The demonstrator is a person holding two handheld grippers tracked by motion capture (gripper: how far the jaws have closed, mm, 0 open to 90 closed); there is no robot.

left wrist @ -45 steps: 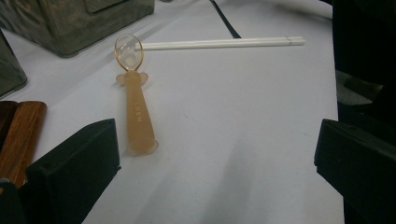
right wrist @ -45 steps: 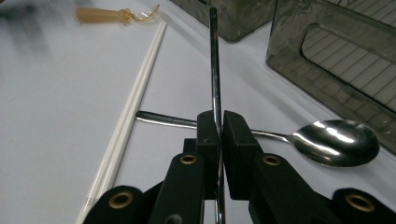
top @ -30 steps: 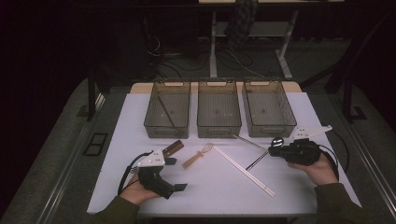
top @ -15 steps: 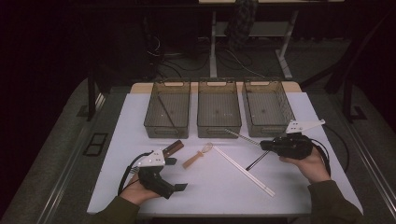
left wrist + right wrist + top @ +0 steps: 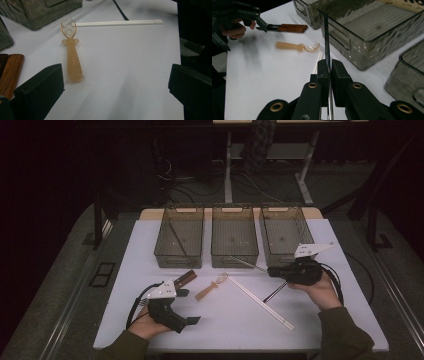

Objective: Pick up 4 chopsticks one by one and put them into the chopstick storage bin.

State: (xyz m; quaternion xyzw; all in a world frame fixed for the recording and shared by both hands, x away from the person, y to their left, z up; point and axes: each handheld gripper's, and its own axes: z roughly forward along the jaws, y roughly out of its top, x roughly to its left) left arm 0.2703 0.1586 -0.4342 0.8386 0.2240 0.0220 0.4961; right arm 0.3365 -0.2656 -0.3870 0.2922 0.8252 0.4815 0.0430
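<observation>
Three bins (image 5: 234, 237) behind, spoon (image 5: 212, 287) left of chopsticks (image 5: 260, 302), knife (image 5: 184, 279) far left

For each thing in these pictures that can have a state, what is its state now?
Left gripper: open, empty, above the table.
Right gripper: shut on the metal rod.
Metal rod: clamped, lifted off the table.
Left bin: upright, holds one dark stick.
Middle bin: upright, looks empty.
Right bin: upright, looks empty.
Amber spoon: lying flat.
White sticks: lying flat, side by side.
</observation>
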